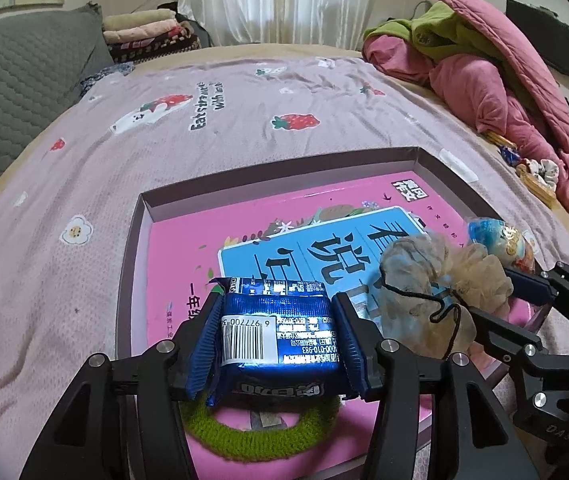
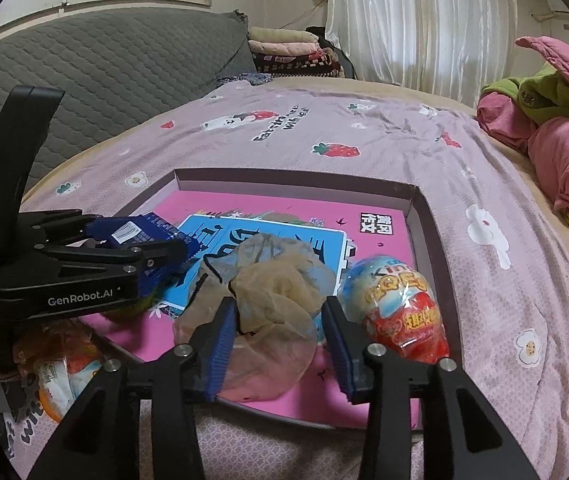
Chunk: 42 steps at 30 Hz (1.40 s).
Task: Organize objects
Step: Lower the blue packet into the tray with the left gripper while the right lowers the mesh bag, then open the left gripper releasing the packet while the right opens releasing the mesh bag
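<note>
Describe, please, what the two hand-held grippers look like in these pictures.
Both match: the left hand-held gripper and the right hand-held gripper have matte black angular linkages with silver round bolts and ribbed blue pads. The left one's body carries white "GenRobot.AI" lettering. No cables or sleeves show.

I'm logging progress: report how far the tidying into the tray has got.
Done: pink book, mesh scrunchie, wrapped egg toy and green hair tie lie in the tray. In hand: left tongs grip the blue snack packet; right tongs stand open around the scrunchie. Left: small items beside the pink quilt.
</note>
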Each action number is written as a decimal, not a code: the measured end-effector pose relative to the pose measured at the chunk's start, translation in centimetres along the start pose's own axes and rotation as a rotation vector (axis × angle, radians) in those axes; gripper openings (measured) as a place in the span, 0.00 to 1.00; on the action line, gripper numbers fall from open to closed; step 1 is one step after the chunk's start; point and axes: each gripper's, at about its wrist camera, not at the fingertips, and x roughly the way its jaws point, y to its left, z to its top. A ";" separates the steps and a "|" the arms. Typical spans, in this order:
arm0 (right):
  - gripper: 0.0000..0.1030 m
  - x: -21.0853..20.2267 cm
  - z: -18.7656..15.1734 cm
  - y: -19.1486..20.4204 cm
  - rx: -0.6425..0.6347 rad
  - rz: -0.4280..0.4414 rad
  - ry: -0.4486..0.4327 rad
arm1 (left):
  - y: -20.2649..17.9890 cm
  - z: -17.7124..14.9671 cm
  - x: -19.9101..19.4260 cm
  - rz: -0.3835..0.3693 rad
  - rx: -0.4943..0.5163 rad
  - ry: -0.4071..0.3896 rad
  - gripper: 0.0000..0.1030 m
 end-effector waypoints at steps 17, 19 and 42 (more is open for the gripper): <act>0.57 -1.2 0.2 0.2 -0.028 -0.005 -0.044 | -0.2 -0.1 -0.5 0.016 0.009 0.007 0.62; 0.59 -1.3 0.2 0.3 -0.031 -0.001 -0.053 | -0.2 -0.1 -0.6 0.016 0.013 0.009 0.62; 0.66 -3.1 0.8 0.9 -0.051 0.023 -0.127 | 0.5 0.6 -3.8 0.041 -0.027 -0.062 0.65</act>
